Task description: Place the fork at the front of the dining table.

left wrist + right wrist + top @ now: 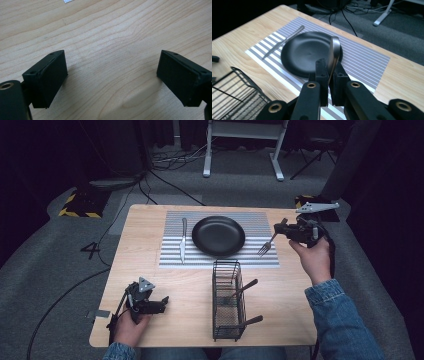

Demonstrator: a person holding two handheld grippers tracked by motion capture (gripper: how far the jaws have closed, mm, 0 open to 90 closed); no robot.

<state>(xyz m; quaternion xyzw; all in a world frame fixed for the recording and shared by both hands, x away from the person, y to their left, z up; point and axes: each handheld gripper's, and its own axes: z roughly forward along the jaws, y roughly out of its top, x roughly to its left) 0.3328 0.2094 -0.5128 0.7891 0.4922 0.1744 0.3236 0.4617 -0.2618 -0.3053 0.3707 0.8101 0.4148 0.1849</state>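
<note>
A silver fork (266, 245) hangs over the right end of the striped placemat (250, 257), tines down and to the left, with my right gripper (283, 229) shut on its handle. The right gripper view shows the fork handle (333, 56) pinched between the jaws of the right gripper (330, 75), above the black plate (307, 53). The plate (218, 235) sits at the middle of the mat, a knife (183, 239) to its left. My left gripper (161, 303) rests open near the table's front left; its fingers (47, 75) stand wide over bare wood.
A black wire basket (228, 300) stands in front of the mat with two dark-handled utensils (242, 289) in it. The wooden table (145, 235) ends close to my right hand. Beyond it lie cables and a white desk frame (242, 145) on grey carpet.
</note>
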